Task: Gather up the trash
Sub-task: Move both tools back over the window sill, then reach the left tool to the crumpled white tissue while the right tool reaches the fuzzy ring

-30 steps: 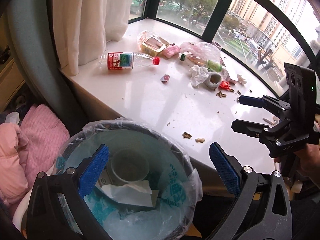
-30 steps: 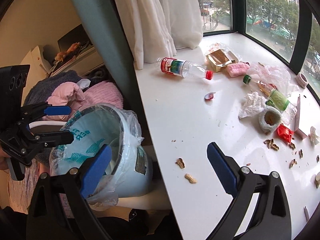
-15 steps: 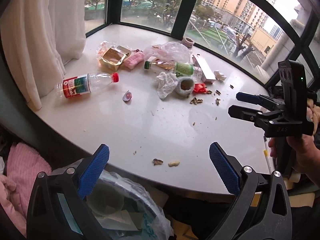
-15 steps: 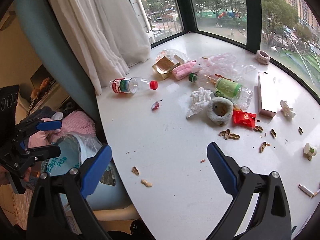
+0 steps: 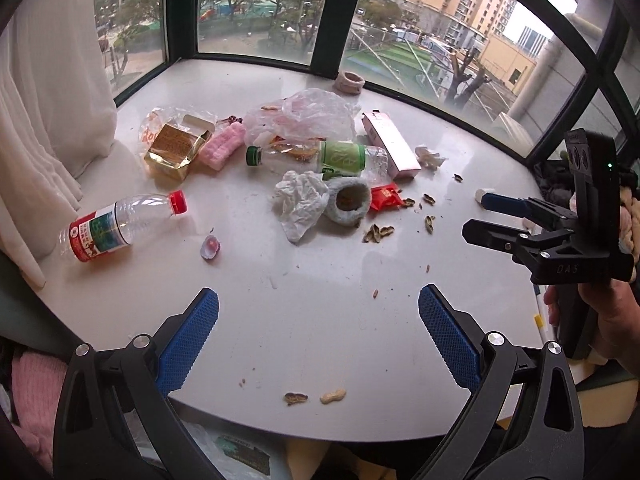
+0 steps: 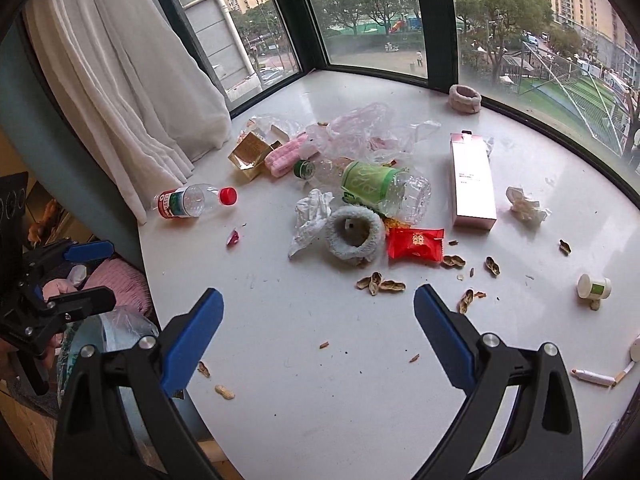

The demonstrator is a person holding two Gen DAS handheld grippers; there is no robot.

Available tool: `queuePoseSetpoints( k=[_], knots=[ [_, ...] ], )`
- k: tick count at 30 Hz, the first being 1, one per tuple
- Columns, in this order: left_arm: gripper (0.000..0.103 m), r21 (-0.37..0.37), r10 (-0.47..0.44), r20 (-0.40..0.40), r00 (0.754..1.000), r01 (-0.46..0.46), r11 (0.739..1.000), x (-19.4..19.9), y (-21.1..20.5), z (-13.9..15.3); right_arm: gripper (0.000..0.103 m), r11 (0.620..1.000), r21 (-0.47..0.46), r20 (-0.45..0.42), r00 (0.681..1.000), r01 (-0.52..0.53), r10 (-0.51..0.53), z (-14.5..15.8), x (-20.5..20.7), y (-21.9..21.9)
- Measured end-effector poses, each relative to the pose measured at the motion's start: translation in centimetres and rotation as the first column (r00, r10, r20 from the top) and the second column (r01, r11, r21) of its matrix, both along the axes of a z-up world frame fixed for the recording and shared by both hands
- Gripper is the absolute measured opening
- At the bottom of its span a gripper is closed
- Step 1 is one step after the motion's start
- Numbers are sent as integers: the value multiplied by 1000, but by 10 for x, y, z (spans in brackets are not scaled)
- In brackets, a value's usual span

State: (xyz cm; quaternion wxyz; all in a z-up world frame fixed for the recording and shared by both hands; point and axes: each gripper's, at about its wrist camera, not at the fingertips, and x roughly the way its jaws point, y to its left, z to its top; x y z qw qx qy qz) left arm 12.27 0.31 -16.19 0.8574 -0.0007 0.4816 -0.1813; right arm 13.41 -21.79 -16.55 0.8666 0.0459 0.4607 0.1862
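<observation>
Trash [image 6: 360, 208] litters the sill [image 6: 320, 360]; labels unreadable; both grippers' [image 5: 318, 334] [image 6: 318, 330] jaws released, empty.

A lived-in home, most likely a bedroom with a bay window: a white stone sill [image 6: 320, 360] curves under dark-framed panes looking down on apartment towers and a sports pitch from 12 to 2 o'clock. A white curtain [image 6: 120, 92] hangs at 10 o'clock, pink bedding [image 6: 120, 280] lies bunched at 9 o'clock, and household litter covers the sill, including a plastic bottle [image 6: 192, 202], peanut shells [image 6: 380, 282] and a crumpled tissue [image 5: 300, 204].
</observation>
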Motion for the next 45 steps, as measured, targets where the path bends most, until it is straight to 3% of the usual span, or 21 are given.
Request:
queuePoseSetpoints(
  k=[12,20,28,45],
  knots=[
    [97,5,2,-31,1000,-2,1000,58,-11,-22,93,999,-52,-24,1000,0,-2,-18,34,-3],
    [97,31,-2,-22,1000,2,1000,81,-12,-35,93,983,-153,10,995,102,-101,-21,49,-10],
    [97,42,-42,-20,999,43,998,104,-18,-50,93,994,-35,0,994,107,-107,-31,62,-21],
    [97,65,-155,-81,985,161,985,152,-31,-107,96,998,-69,-63,998,1,-5,-76,97,-5]
  ],
)
